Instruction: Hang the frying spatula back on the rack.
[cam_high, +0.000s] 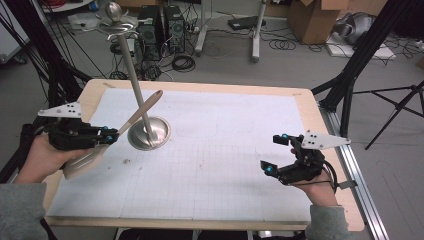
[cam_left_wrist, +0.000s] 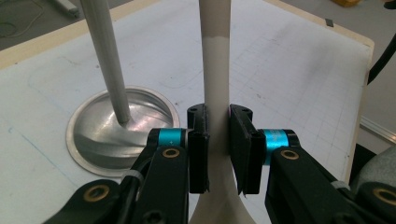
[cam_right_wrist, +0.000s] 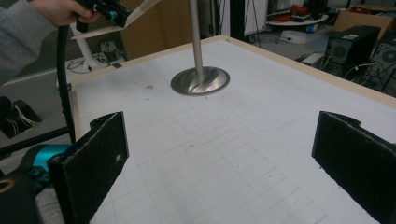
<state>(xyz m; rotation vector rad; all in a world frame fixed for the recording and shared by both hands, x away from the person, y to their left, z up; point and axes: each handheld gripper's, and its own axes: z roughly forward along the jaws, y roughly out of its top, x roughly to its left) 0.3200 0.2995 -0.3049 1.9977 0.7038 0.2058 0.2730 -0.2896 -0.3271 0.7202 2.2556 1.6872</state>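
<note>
While right tongs gape, left tongs clamp spatula.

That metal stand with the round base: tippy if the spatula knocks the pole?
Probably somewhat. The stand has a tall thin pole on one round base, so a knock high up would likely rock it. The base looks wide and solid metal, which should resist light contact. The spatula, clamped in the left hand-held gripper, looks stiff, so it would pass force on rather than flex.
</note>
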